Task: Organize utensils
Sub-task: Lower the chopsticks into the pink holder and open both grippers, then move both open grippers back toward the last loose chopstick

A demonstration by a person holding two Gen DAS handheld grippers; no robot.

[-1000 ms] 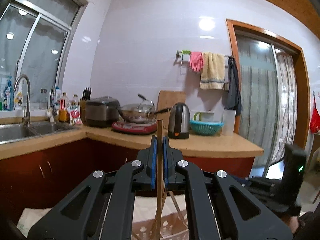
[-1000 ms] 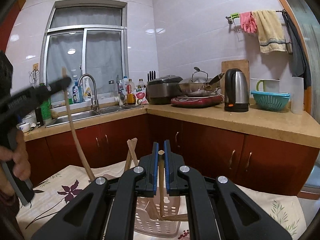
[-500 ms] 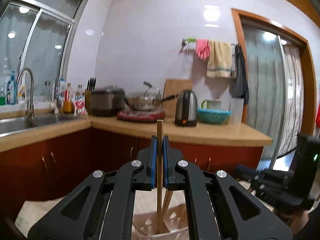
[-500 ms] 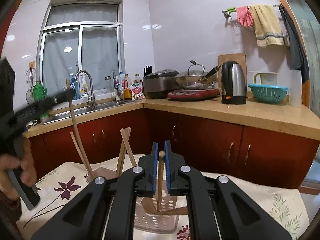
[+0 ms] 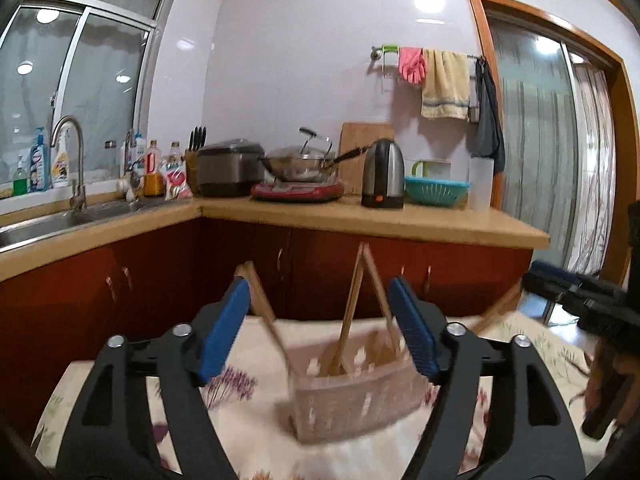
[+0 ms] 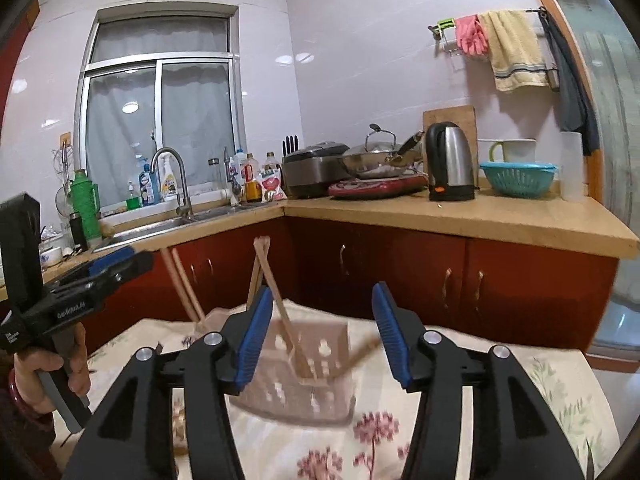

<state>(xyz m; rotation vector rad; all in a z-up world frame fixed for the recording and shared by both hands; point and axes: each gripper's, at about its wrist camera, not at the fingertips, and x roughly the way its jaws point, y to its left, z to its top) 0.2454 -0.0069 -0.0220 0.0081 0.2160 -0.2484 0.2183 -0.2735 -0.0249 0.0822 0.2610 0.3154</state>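
Observation:
A pink perforated plastic utensil holder point(image 5: 352, 392) stands on the floral tablecloth, also in the right wrist view point(image 6: 304, 380). Several wooden chopsticks point(image 5: 352, 304) lean inside it; the right wrist view shows them point(image 6: 280, 308) too. My left gripper point(image 5: 320, 328) is open and empty, just above and before the holder. My right gripper point(image 6: 320, 332) is open and empty, over the holder from the other side. A loose chopstick pair point(image 6: 182, 288) leans at the holder's left end. The left gripper also appears at the left of the right wrist view point(image 6: 100, 276).
The table with the floral cloth point(image 6: 480, 420) stands before red cabinets point(image 5: 400, 272). The counter holds a kettle point(image 5: 382, 174), a wok, a rice cooker and a teal basket point(image 5: 436, 190). A sink with faucet point(image 5: 74, 160) is at left.
Both grippers opened and let go of their chopsticks, which now rest in the holder. Both grippers dropped lower toward the table.

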